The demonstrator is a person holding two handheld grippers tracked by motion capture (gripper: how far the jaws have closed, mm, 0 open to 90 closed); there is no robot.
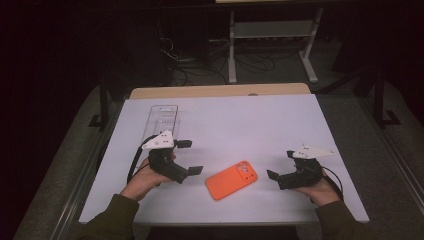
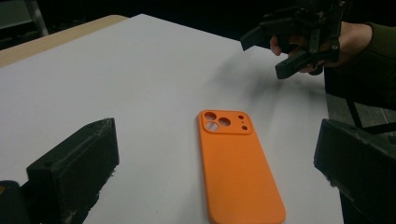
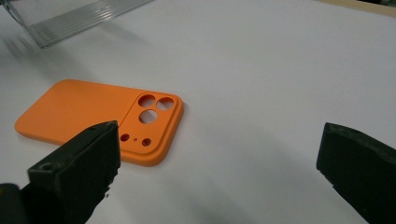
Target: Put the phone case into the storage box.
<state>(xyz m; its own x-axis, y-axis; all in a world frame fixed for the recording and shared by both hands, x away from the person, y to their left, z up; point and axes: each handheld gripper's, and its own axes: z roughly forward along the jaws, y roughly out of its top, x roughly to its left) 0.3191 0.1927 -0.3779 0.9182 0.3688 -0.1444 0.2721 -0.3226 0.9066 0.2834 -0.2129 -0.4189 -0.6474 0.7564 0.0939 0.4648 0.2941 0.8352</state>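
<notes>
Orange and thin, the phone case [image 1: 231, 179] lies flat, back up, on the near middle of the white table [image 1: 260, 120], between the two grippers and touching neither. Its camera cut-outs point toward the far right.

The left gripper [image 1: 189, 157] sits to its left with jaws spread wide and empty; in the left gripper view the case [image 2: 238, 163] lies between those jaws but ahead of them. The right gripper [image 1: 281, 166] rests to its right, jaws likewise parted and holding nothing, with the case's camera corner [image 3: 149, 122] just beyond its left jaw.

The likely trouble is the case's flatness: it hugs the table, so a jaw coming in level would probably ride over the edge or shove it along the smooth surface rather than get under it. A push from one side alone could spin it or slide it toward the near edge. A pinch across the soft rim might make it buckle and spring free.

Farther off, on the far left, stands a clear plastic tray [image 1: 161, 120], close behind the left gripper; a careless lift of that hand could knock it.
</notes>
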